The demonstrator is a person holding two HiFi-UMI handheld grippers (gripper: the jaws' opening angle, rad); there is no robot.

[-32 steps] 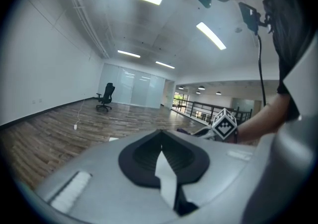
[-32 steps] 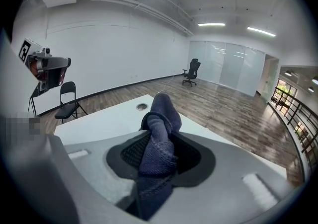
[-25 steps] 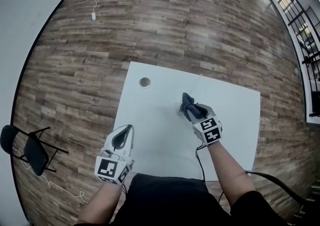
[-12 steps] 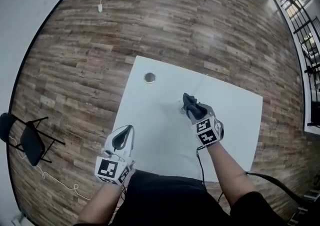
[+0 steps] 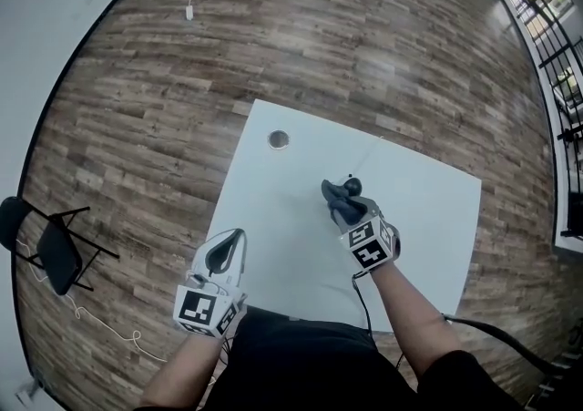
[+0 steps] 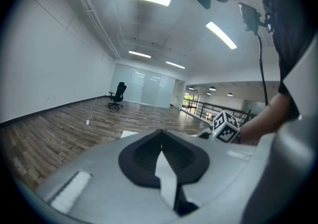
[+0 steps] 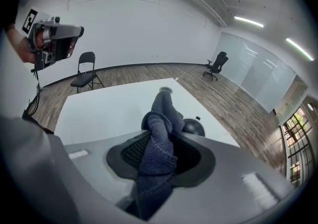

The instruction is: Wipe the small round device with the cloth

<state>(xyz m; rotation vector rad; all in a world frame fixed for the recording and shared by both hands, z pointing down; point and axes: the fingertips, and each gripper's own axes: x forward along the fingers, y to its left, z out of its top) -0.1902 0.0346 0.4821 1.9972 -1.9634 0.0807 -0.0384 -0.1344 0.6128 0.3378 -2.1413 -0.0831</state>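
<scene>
The small round dark device (image 5: 352,186) sits on the white square table (image 5: 273,218), near its middle and just past the tips of my right claw (image 5: 341,209). From that claw's own camera, the device (image 7: 194,127) peeks out on the right of the cloth, half hidden behind the jaw. My right claw (image 7: 160,154) is clamped partway closed on the dark blue knitted cloth (image 7: 159,143). The bunched cloth fills the gap between the pads and pokes out forward in a folded lump. Seen from my head, the cloth (image 5: 334,202) lies right against the device's near side, though I can't tell if the two actually touch.

My left claw (image 5: 232,238) hangs over the table's near left edge, well apart from the device. Its jaws meet at the tips and there is nothing between them (image 6: 160,151).

A small round metal-rimmed hole (image 5: 278,138) sits near the table's far left corner. A black folding chair (image 5: 46,250) stands on the wood-plank floor (image 5: 364,35), off to my left.
</scene>
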